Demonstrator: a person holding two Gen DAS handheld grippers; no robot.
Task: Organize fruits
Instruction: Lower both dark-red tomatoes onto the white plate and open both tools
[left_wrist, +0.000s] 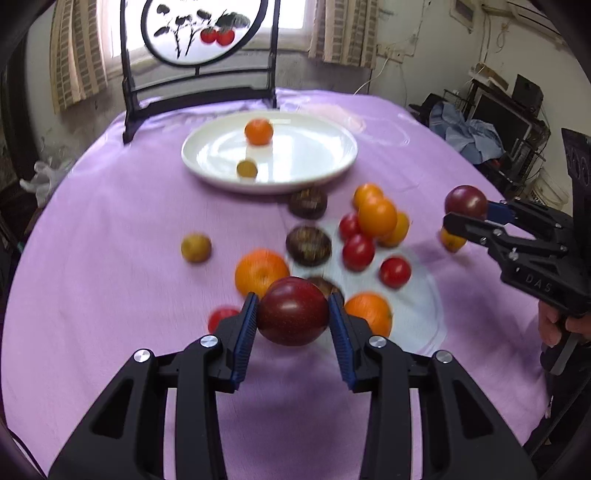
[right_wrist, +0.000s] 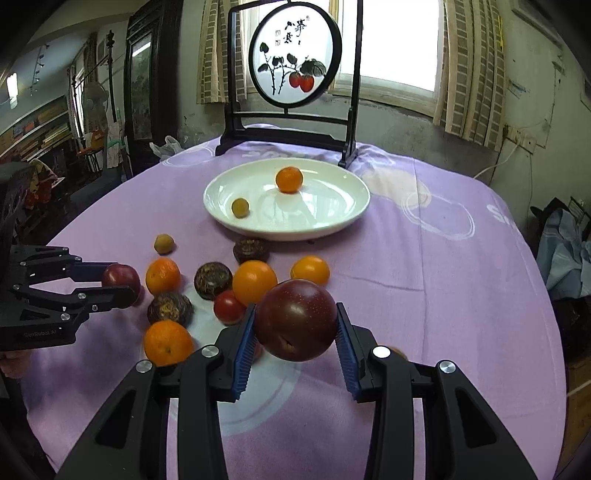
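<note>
left gripper: I'm holding the left black two-finger gripper with blue pads (left_wrist: 292, 314) closed down on a round dark-red plum (left_wrist: 293, 311); both pads are pressing its sides and it's hanging clear of the cloth.

loose pile: sitting between my two tools on the purple tablecloth (left_wrist: 110, 295) is the rest, meaning a glossy orange mandarin (left_wrist: 261, 272), a dark brown wrinkled fruit (left_wrist: 308, 246) and a small red cherry tomato (left_wrist: 395, 272), all bunched close together.

right gripper: I'm doing the same with the right black gripper (right_wrist: 295, 325), jaws narrowed onto a second round dark-red plum (right_wrist: 296, 324), also off the table.

target: the wide shallow white ceramic plate (right_wrist: 332, 225) is lying straight ahead of both tools, beyond the pile, with a small orange mandarin (right_wrist: 289, 179) and a little yellow-green round fruit (right_wrist: 240, 207) already in it.

what the move turns on: I'm guessing both plums are going forward to the plate. Neither hand looks clearly nearer. The plums being round, there's no long axis to worry about.

watch-out: I'm thinking they'll roll once dropped.
</note>
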